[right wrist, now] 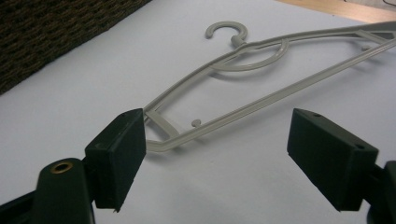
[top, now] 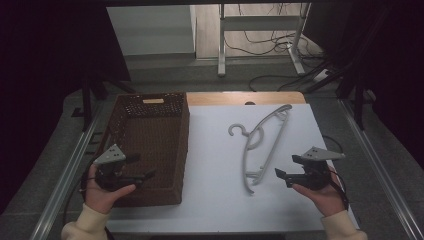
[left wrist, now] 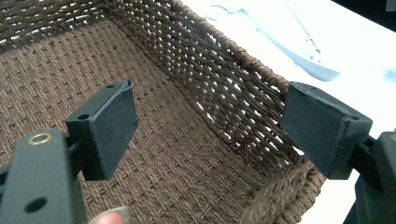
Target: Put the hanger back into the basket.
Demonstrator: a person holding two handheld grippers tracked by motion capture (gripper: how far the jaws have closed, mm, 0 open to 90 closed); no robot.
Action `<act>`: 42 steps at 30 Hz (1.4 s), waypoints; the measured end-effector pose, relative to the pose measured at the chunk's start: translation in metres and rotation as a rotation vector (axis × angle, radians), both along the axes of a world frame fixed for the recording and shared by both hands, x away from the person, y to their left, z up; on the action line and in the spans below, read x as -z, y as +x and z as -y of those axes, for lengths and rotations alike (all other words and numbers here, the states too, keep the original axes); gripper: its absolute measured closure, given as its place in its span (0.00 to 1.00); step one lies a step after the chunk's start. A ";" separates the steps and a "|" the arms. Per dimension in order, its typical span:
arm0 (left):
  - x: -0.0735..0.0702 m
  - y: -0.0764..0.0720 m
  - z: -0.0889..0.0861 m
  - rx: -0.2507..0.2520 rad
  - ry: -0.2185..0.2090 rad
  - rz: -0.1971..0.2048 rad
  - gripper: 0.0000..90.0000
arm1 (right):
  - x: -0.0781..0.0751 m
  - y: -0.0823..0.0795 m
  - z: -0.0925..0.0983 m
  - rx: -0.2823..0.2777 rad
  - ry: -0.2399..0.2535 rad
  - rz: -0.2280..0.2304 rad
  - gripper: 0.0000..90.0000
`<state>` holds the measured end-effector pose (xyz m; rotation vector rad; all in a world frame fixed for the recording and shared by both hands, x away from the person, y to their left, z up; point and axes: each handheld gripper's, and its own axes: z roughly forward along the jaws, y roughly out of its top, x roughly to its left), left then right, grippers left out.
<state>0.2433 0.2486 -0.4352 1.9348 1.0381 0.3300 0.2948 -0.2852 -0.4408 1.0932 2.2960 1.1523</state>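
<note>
Grey plastic, a clothes hanger (top: 262, 145) is laid flat on the white counter (top: 215, 200), its hook turned toward the brown wicker basket (top: 150, 150) that is set at the counter's left side. The hanger is seen between the basket and the right hand-held gripper (top: 281, 177), well apart from the basket. In the right gripper view, the hanger's near end (right wrist: 159, 140) is found just ahead of the wide-spread jaws, close to one pad but not touched by either; nothing is held. The left hand-held gripper (top: 142, 167) is held over the basket's near right corner, jaws also spread wide and empty. In the left gripper view, the woven floor and side wall (left wrist: 224, 88) are seen between its pads, with the hanger (left wrist: 308, 63) beyond the rim.
</note>
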 end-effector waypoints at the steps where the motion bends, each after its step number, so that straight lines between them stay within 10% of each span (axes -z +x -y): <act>1: 0.000 0.000 0.000 0.000 0.000 -0.001 0.20 | 0.000 0.000 0.000 0.000 0.002 -0.002 0.23; 28: -0.004 0.000 -0.003 -0.011 -0.006 0.003 0.20 | -0.009 0.010 -0.008 0.078 0.004 -0.047 0.30; 42: -0.005 0.000 -0.003 -0.017 -0.013 0.001 0.20 | -0.020 0.041 -0.024 0.126 -0.023 -0.080 0.32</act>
